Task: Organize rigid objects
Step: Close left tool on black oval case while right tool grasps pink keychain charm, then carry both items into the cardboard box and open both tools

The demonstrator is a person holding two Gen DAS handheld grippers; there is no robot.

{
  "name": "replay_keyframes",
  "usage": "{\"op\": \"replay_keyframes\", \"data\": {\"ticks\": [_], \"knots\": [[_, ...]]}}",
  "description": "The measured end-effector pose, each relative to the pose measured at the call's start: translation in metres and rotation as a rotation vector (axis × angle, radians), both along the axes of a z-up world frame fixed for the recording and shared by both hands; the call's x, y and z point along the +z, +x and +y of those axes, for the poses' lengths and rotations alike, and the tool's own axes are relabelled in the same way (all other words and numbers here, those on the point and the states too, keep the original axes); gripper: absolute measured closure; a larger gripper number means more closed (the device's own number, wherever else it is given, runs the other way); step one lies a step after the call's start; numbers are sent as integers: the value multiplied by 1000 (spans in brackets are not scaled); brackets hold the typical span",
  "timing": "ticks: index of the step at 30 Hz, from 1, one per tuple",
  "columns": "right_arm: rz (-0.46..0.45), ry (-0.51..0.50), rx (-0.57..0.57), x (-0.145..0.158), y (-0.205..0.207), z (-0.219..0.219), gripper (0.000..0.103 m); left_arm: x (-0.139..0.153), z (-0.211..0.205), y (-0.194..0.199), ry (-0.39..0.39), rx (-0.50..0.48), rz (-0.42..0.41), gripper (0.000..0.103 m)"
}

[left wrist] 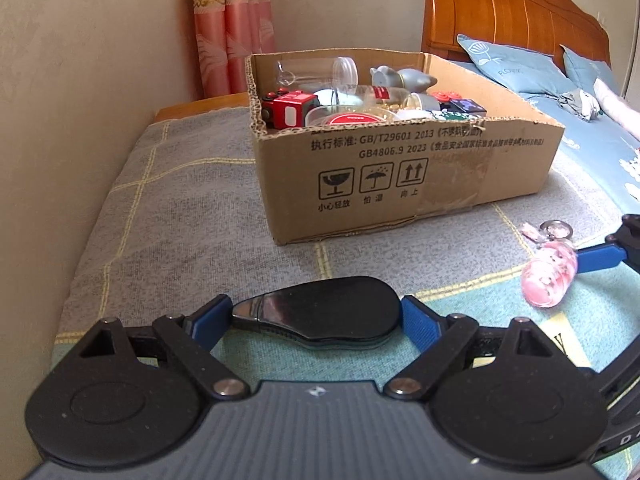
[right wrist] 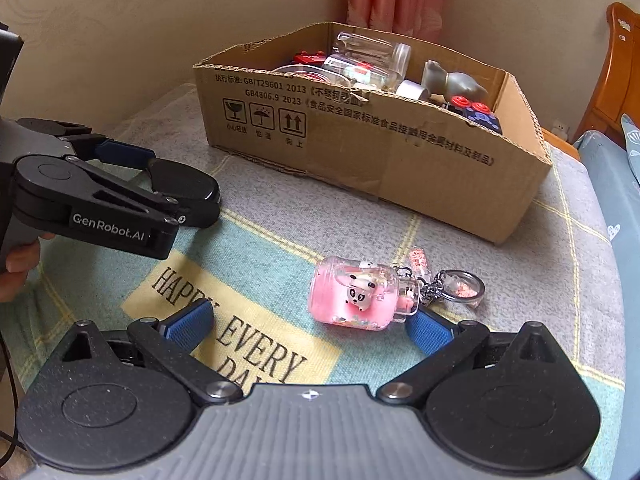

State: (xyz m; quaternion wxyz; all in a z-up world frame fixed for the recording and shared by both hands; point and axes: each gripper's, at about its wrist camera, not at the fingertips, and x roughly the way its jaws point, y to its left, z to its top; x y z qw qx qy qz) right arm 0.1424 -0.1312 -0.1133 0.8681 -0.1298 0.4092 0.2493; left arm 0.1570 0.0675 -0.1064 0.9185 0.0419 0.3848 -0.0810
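Blue pads of the left tool (left wrist: 316, 322) pinch a glossy black, teardrop-shaped object (left wrist: 320, 312) held wide above the blanket (left wrist: 160, 216). Right tool (right wrist: 312, 326) stands spread, one pad seemingly touching the pink bottle keychain (right wrist: 356, 294). Beyond sits the filled cardboard box (right wrist: 400, 152).

We note a beige patterned wall (left wrist: 80, 60) at left, pink curtains (left wrist: 232, 28) upper centre, an orange wooden headboard (left wrist: 512, 4) upper right, blue pillows (left wrist: 516, 60) beneath it, and a grey checked blanket (left wrist: 180, 208) lit by soft daylight.
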Motion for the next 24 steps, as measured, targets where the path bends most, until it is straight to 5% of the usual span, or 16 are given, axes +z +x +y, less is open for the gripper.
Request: {"op": "replay_keyframes", "data": {"ticks": [6, 15, 24], "knots": [[-14, 4, -17, 0, 4, 1, 4, 0, 2, 0, 1, -11, -5, 13], [-41, -2, -76, 8, 11, -10, 46, 4, 3, 4, -11, 6, -1, 14], [-27, 6, -16, 31, 13, -27, 48, 42, -6, -1, 5, -47, 16, 14]]}}
